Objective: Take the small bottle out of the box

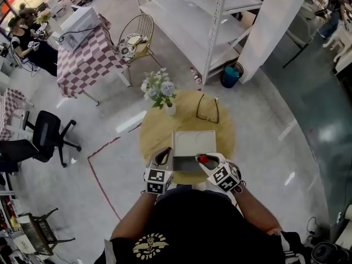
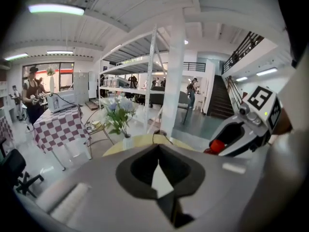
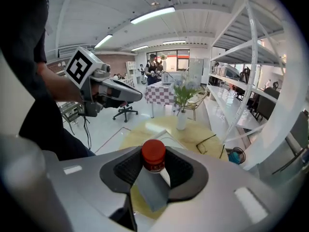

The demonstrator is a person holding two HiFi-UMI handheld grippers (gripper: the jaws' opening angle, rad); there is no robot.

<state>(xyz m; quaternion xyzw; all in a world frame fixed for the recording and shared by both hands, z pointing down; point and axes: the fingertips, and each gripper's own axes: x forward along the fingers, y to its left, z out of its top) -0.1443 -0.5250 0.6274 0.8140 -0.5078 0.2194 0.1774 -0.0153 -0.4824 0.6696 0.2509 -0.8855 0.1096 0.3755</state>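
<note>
Small bottle (image 3: pixel 153 156) is in the right claw (image 3: pixel 153 167): both pads clenched on its neck just under the red cap, bottle upright between them. From the head view the cap (image 1: pixel 202 159) shows at the tip of the right claw (image 1: pixel 212 164), over the near right corner of the box (image 1: pixel 193 142). Box is open on the round yellow bench (image 1: pixel 154 142), directly ahead of and below both claws. Left claw (image 2: pixel 159 170) is released: pads apart, nothing pressed between them, only a pale wedge showing through the gap. In the head view the left claw (image 1: pixel 162 159) sits at the box's left wall, level with the right claw and well apart from the bottle. Beyond the box from the claws: glasses (image 1: pixel 208 110) flat on the bench, flower vase (image 1: pixel 159 89) to their left.
</note>
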